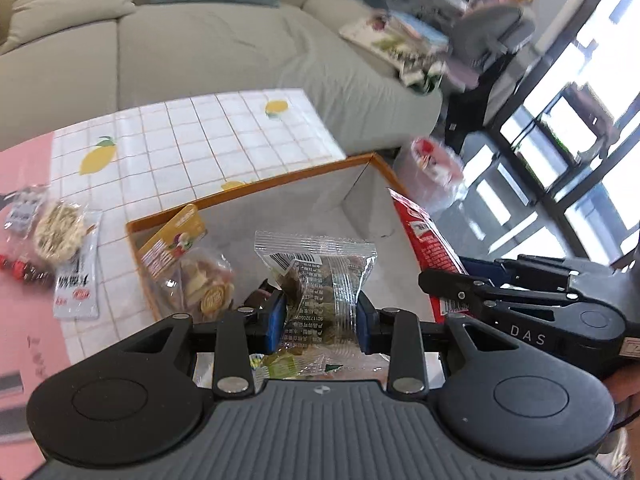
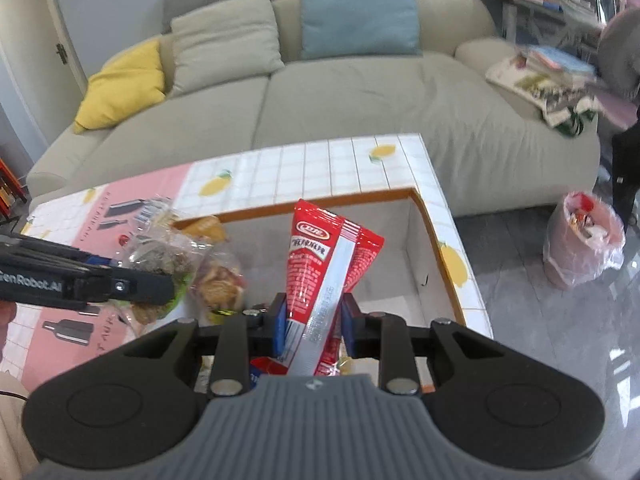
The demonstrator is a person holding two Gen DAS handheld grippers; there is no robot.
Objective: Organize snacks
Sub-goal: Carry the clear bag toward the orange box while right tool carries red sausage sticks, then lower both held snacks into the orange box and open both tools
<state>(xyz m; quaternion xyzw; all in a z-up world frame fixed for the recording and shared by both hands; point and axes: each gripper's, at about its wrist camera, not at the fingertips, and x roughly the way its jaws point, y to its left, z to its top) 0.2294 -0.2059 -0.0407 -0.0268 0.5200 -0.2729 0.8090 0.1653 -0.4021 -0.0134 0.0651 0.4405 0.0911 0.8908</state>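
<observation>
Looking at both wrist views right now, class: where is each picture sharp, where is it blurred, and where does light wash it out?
Left wrist view: clear crinkly snack packet sharp, cluttered magazines smeared, bright window blown out. Right wrist view: red foil snack packet crisp, stacked magazines blurred, glossy grey floor reflecting light.

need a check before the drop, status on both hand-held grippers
Left hand-held gripper shut on clear snack packet. Right shut on red packet. Both over orange-rimmed box. Nothing blocking.
</observation>
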